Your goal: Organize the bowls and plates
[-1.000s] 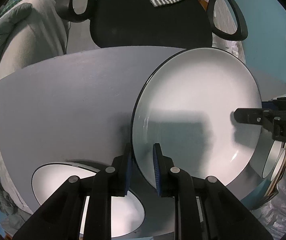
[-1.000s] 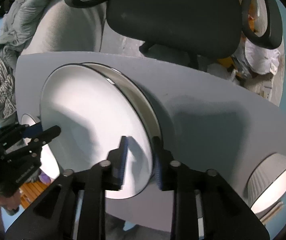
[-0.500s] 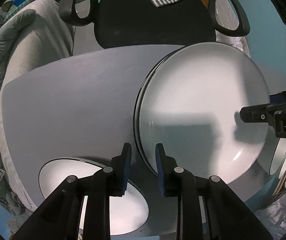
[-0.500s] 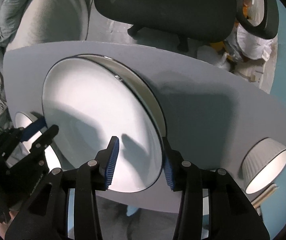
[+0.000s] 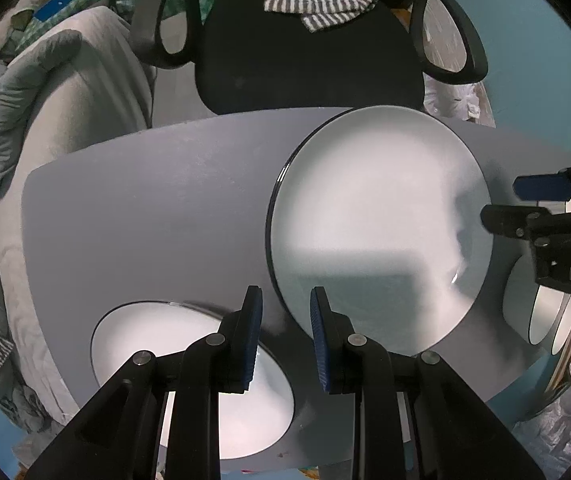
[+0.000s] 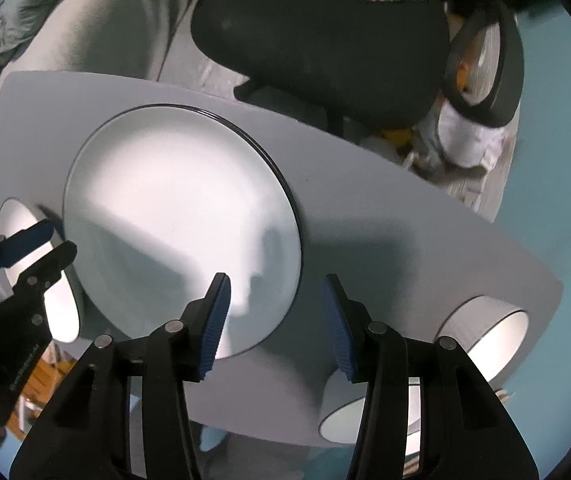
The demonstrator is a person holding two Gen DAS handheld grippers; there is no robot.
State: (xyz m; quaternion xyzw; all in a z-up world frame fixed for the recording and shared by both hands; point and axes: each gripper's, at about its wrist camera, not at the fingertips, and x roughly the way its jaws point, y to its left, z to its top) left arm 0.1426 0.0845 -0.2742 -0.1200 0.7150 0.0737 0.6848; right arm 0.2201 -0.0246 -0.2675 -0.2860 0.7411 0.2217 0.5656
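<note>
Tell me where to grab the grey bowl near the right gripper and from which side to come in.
Grip the grey bowl by its rim, one finger inside the white interior and one on the ribbed outer wall. It stands upright with its mouth open upward, clear of the plate stack, so coming down from above with the open right gripper looks simplest.

A stack of plates (image 5: pixel 377 220) is set flat on the tabletop (image 5: pixel 145 216). A bowl (image 5: pixel 189 376) lies at its near left, two bowls (image 6: pixel 485 340) at its near right. An office chair (image 5: pixel 309 52) is placed behind the tabletop.
</note>
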